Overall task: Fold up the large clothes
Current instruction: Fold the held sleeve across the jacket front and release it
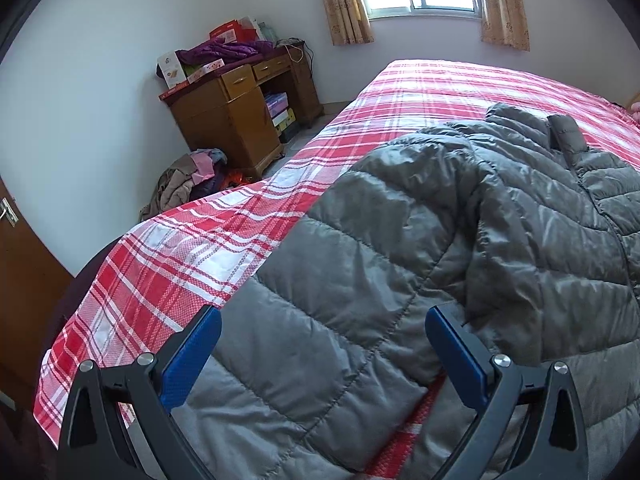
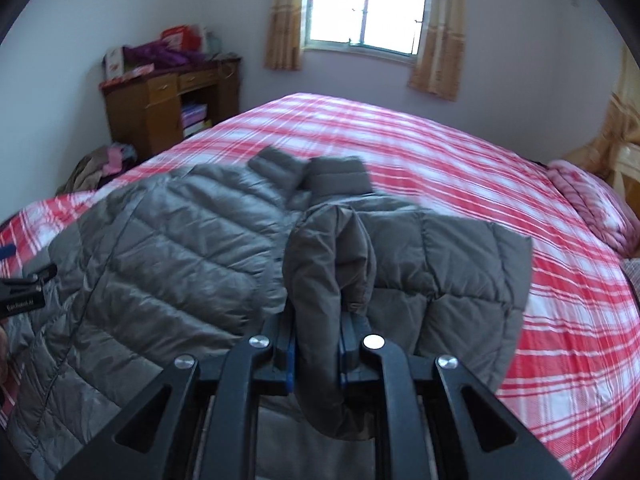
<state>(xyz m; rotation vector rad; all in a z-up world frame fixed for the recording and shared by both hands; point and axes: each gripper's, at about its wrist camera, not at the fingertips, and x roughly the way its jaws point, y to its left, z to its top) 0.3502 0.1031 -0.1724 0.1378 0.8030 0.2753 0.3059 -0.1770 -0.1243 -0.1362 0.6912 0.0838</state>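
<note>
Grey jacket: flat on bed, collar farthest away.
Right gripper: fingers clamped on sleeve.
Left gripper: fingers wide apart, empty, over hem.

Grey quilted puffer jacket spread on the plaid bed.

It lies front up, collar at the far end and hem at the near edge, shiny and creased. Its right sleeve is lifted, bunched into a raised fold over the body; the left sleeve lies draped across the chest.
</note>
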